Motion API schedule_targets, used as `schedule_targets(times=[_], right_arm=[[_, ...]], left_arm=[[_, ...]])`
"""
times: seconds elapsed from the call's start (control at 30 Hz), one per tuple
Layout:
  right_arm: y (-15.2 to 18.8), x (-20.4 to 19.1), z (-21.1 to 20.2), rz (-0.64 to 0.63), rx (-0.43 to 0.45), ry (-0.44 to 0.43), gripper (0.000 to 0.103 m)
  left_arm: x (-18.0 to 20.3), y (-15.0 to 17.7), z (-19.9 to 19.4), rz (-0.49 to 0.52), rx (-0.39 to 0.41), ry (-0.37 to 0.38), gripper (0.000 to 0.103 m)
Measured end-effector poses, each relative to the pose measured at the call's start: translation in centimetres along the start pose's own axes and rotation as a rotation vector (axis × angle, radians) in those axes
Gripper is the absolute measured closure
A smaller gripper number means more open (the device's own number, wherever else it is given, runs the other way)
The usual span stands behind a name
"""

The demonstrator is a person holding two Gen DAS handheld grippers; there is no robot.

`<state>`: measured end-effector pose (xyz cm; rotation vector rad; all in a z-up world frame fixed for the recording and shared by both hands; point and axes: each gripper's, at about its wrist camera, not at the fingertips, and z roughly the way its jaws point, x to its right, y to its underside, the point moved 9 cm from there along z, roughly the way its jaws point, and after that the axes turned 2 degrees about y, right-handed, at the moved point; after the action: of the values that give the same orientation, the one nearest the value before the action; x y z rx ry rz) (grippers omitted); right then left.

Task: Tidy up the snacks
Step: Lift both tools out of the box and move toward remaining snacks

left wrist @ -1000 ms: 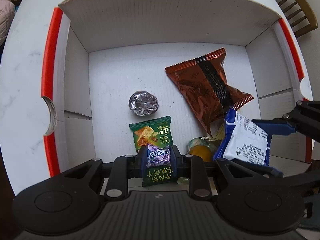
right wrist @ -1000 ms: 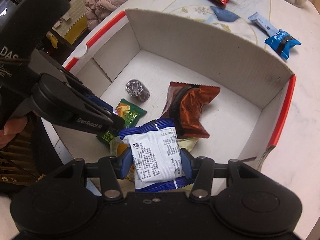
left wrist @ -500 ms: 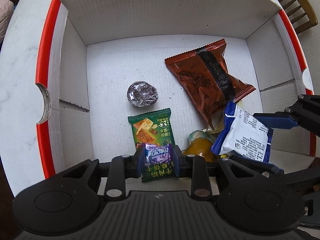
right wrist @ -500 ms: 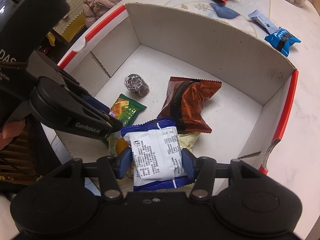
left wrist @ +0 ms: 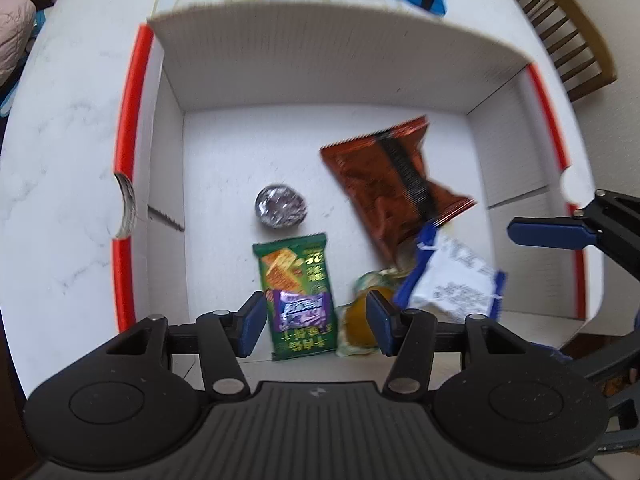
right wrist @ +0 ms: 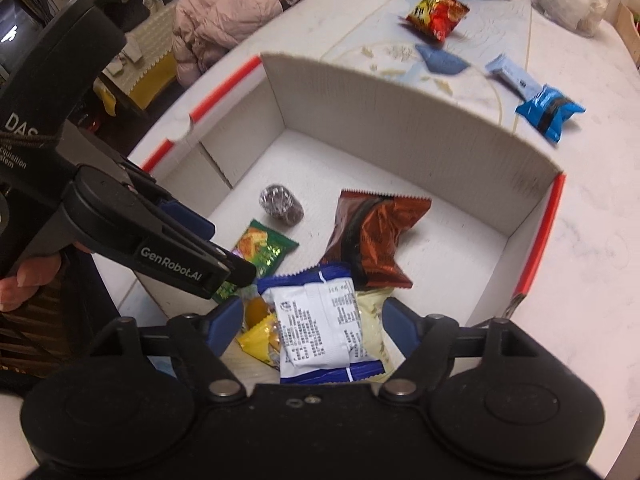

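Observation:
A white cardboard box with red rims holds the snacks. My left gripper is open above its near edge; a small purple candy lies free between the fingers on a green cracker packet. My right gripper is open too; a blue-and-white packet lies loose between its fingers, also in the left wrist view. In the box are also a brown-red bag, a foil ball and a yellow jelly cup.
Beyond the box on the white table lie a blue packet, a pale blue bar, a dark blue wrapper and a red chip bag. A wooden chair stands at the right. A pink jacket lies at the left.
Both grippers have opened and pulled back. The purple candy dropped onto the green packet; the blue-and-white packet dropped into the box.

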<state>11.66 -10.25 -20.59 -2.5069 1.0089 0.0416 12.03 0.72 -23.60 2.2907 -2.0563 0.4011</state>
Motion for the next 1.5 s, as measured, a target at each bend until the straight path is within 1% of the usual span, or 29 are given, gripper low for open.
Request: schedule_targets(times=[0.13, 0.23, 0.43, 0.5, 0.57, 0.63, 0.7, 0.8, 0.97, 1.13, 1.3, 1.5], right_arm=[[-0.9, 0.0, -1.7, -0.003, 0.043, 0.003, 0.023], [-1.7, 0.2, -3.2, -0.008, 0.080, 0.020, 0.021], [-3.8, 1.0, -6.1, -0.015, 0.163, 0.050, 0.016], [-4.6, 1.4, -7.2, -0.018, 0.194, 0.062, 0.013], [-5.5, 1.9, -7.9, -0.020, 0.221, 0.071, 0.012], [-6.3, 2.6, -8.5, -0.020, 0.241, 0.079, 0.012], [-7.1, 3.4, -8.8, -0.014, 0.255, 0.090, 0.007], [-8.4, 4.9, -9.2, -0.002, 0.283, 0.111, 0.005], [-10.7, 7.8, -9.7, 0.018, 0.306, 0.150, 0.003], [-13.3, 11.5, -9.8, 0.044, 0.323, 0.192, 0.003], [-15.7, 15.5, -8.8, 0.063, 0.309, 0.220, 0.003], [-17.5, 19.6, -5.5, 0.096, 0.255, 0.237, 0.003]], left_arm=[[0.6, -0.7, -2.2, 0.010, 0.059, 0.014, 0.048], [1.2, -1.6, -3.9, 0.030, 0.124, 0.006, 0.042], [2.1, -3.7, -7.8, 0.049, 0.235, 0.008, 0.041], [2.2, -4.6, -8.9, 0.053, 0.273, 0.004, 0.039], [2.1, -5.5, -9.9, 0.045, 0.318, -0.009, 0.036], [2.0, -6.7, -10.8, 0.039, 0.363, -0.034, 0.035], [1.8, -7.8, -11.3, 0.032, 0.388, -0.043, 0.035], [1.6, -9.5, -12.2, 0.016, 0.421, -0.048, 0.035], [1.2, -13.2, -13.3, 0.015, 0.458, -0.090, 0.033], [0.3, -18.0, -13.6, 0.013, 0.471, -0.123, 0.033], [-0.2, -23.2, -12.6, 0.065, 0.449, -0.113, 0.033], [-0.9, -28.4, -9.4, 0.094, 0.403, -0.111, 0.032]])
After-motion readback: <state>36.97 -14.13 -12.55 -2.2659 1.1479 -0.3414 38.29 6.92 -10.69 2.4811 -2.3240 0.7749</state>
